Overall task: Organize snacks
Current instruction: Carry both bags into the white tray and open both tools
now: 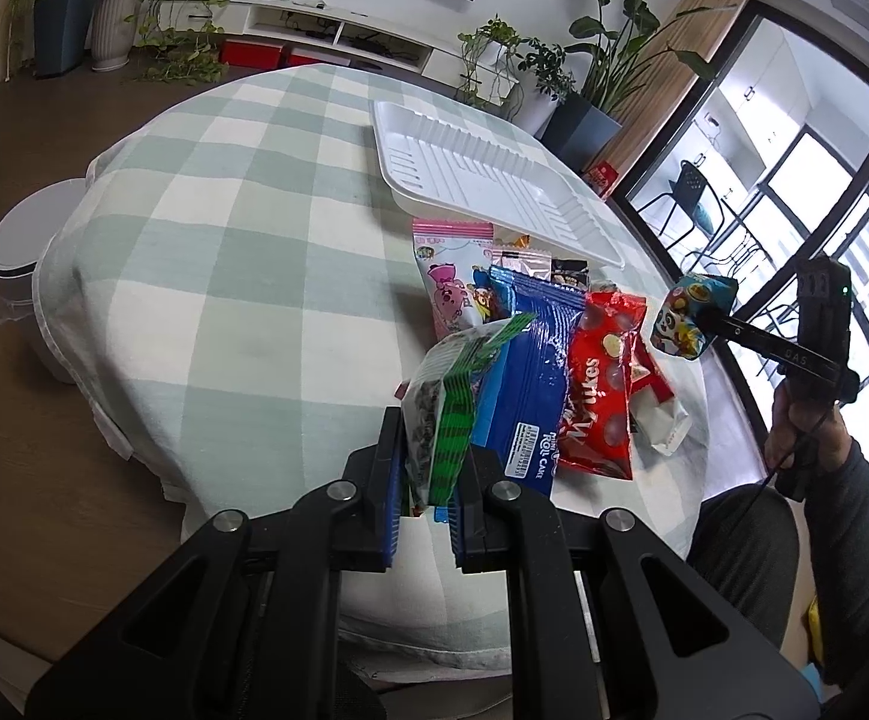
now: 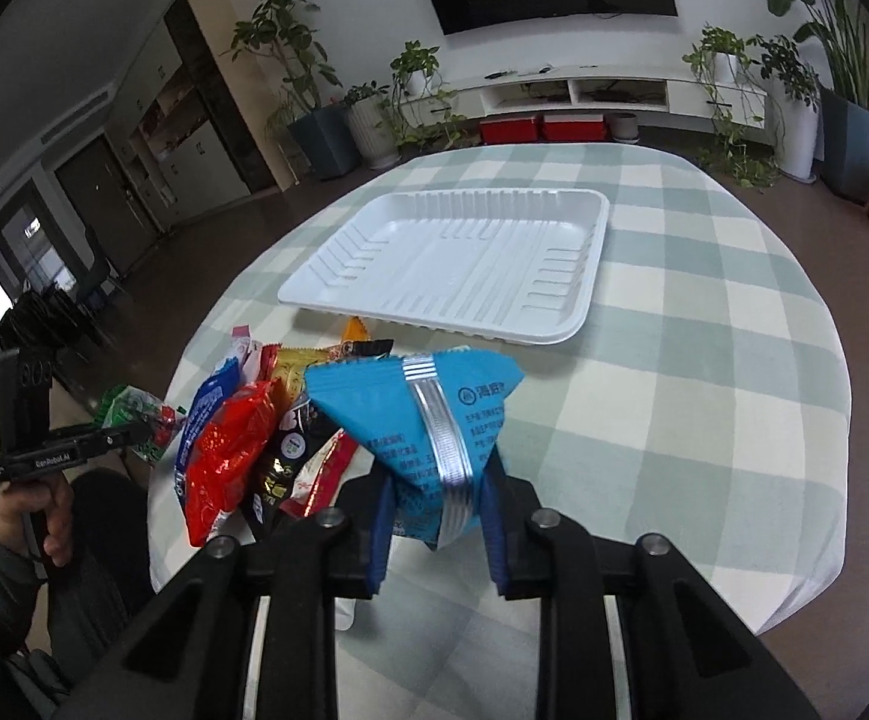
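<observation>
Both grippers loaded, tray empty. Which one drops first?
Right, probably. The right gripper holds the blue packet facing the tray, nothing between. The left gripper with its green packet sits behind the snack pile.

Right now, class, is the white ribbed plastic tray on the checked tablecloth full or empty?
Empty. The white ribbed plastic tray shows only its bare ribbed floor in both views; the snack packets lie on the cloth beside it.

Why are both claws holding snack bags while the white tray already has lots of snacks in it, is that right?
Not quite. Both claws do hold bags: the left claw a green packet, the right claw a blue packet. But the white tray holds nothing, as the right wrist view shows.
</observation>
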{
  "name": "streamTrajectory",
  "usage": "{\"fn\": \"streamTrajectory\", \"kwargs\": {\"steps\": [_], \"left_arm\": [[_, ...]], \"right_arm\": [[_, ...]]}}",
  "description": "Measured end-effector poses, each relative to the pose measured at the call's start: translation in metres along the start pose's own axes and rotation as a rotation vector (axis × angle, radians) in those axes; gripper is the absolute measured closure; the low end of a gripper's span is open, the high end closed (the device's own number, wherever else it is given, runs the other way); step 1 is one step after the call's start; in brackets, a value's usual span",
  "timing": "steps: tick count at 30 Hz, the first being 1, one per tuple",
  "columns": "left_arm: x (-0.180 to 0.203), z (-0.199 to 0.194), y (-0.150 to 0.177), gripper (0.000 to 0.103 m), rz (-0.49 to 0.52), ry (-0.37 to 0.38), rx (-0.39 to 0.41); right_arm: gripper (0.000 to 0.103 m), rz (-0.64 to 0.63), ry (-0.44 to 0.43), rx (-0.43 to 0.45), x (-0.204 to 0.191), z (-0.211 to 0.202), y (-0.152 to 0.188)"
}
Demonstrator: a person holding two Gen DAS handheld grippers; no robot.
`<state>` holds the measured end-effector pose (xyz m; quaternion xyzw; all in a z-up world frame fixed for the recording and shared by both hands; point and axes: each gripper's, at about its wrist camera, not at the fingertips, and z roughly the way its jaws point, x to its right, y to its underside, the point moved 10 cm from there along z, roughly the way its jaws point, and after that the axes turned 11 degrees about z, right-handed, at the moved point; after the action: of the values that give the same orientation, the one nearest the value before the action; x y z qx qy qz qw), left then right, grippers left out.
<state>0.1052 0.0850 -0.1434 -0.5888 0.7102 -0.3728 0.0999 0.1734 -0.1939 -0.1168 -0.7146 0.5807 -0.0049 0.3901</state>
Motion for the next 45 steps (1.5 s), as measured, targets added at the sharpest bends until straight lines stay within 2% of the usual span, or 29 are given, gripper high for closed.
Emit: {"fn": "streamTrajectory", "kwargs": {"steps": [3,7,12,14,19,23,26,29,34,37,45], "left_arm": [[-0.003,-0.006,-0.006,0.093,-0.014,0.010,0.014],[-0.012,-0.019,-0.031,0.093,0.000,-0.009,0.050],[-0.024,-0.024,-0.090,0.093,0.067,-0.045,0.084],[-0.027,-0.017,-0.123,0.093,0.111,-0.069,0.087],[-0.019,0.020,-0.204,0.093,0.218,-0.107,0.054],[-0.005,0.067,-0.239,0.093,0.273,-0.111,-0.021],[-0.002,0.108,-0.242,0.092,0.300,-0.140,-0.095],[-0.006,0.141,-0.235,0.092,0.301,-0.167,-0.151],[-0.010,0.181,-0.219,0.092,0.339,-0.194,-0.204],[-0.010,0.199,-0.212,0.092,0.361,-0.211,-0.239],[-0.017,0.217,-0.203,0.091,0.364,-0.239,-0.272]], "right_arm": [[0.076,0.064,-0.019,0.038,0.013,-0.012,-0.006],[0.076,0.168,0.013,0.101,0.049,-0.032,-0.020],[0.076,0.315,0.111,0.185,0.105,-0.055,-0.053],[0.076,0.341,0.143,0.195,0.113,-0.056,-0.071],[0.076,0.273,0.126,0.193,0.077,-0.032,-0.120],[0.076,0.201,0.099,0.112,0.040,0.013,-0.139],[0.076,0.208,0.091,0.018,0.029,0.055,-0.142],[0.076,0.195,0.114,-0.040,0.023,0.082,-0.141],[0.076,0.144,0.200,-0.124,0.021,0.111,-0.131],[0.076,0.122,0.265,-0.156,0.028,0.124,-0.129],[0.073,0.063,0.334,-0.163,0.022,0.144,-0.132]]}}
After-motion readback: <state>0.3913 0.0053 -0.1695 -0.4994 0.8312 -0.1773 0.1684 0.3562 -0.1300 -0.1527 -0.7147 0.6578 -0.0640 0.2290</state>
